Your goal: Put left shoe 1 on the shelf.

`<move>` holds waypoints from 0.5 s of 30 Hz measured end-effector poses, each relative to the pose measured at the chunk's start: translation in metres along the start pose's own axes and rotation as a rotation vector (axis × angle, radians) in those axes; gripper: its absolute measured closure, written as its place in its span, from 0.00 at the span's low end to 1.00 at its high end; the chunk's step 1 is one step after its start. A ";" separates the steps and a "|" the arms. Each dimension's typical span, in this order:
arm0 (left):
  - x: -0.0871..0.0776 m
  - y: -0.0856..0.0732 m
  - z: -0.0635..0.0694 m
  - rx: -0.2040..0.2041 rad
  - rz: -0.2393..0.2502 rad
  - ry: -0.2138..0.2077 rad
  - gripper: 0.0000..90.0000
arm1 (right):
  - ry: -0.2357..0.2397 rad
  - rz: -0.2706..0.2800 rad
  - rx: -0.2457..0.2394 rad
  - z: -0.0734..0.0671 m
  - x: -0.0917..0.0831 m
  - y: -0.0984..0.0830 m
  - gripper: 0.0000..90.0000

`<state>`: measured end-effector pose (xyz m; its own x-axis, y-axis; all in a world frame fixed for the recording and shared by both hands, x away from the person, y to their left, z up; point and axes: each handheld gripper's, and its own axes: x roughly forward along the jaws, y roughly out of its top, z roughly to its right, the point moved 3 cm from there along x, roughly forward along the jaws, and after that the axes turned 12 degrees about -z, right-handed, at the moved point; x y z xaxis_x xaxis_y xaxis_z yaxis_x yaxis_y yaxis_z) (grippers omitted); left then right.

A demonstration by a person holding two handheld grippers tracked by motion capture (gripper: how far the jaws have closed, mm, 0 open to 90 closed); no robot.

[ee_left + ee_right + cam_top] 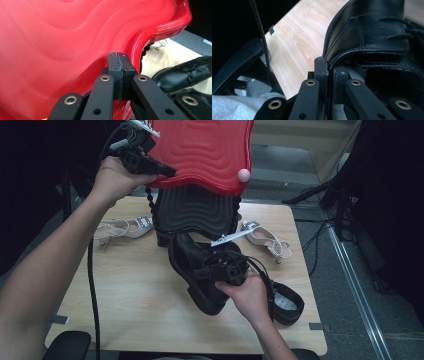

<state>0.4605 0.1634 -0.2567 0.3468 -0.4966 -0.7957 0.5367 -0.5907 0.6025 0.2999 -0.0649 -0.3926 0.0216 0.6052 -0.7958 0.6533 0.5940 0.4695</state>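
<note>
Pinching the collar of a black leather shoe (197,265) with my right gripper (220,268), I have its jaws pressed together on the leather edge, no gap showing beside it. The shoe hangs just in front of the black ridged base (195,210) of the shoe case, tilted, toe toward the base. My left gripper (165,170) sits above that base, its jaws squeezed flat on the rim of the red lid (200,150), which stands raised over the base.

In the right gripper view the shoe's stitched collar (362,37) runs straight into my pads (322,70), with the wooden table (297,42) beyond; that view tells me the grip is on the shoe's edge, which my hand hides from above. The left gripper view shows the pads (121,72) together on the red lid's rim (135,50) and the wavy ridges of its surface (62,37) up close, plus the black shoe (182,75) lower right.

From the high view I get what neither gripper view gives: a second black shoe (285,302) lying on the table right of the held one, a white sandal (125,227) left of the base, another white sandal (267,240) right of it, and a pink knob (243,175) on the lid's edge.
</note>
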 end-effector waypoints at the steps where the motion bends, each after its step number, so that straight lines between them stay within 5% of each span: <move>1: 0.000 0.000 0.000 0.000 -0.001 0.000 1.00 | -0.005 0.002 -0.005 -0.001 -0.003 0.002 0.96; 7: 0.000 0.000 0.000 0.000 -0.002 0.002 1.00 | -0.049 0.052 -0.034 -0.006 -0.026 0.020 0.96; 15: 0.000 -0.001 0.000 0.004 0.001 0.003 1.00 | -0.222 0.113 -0.064 0.016 -0.025 0.061 0.96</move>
<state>0.4599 0.1634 -0.2570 0.3491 -0.4952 -0.7955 0.5335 -0.5929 0.6032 0.3511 -0.0522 -0.3503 0.2616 0.5424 -0.7983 0.5886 0.5658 0.5774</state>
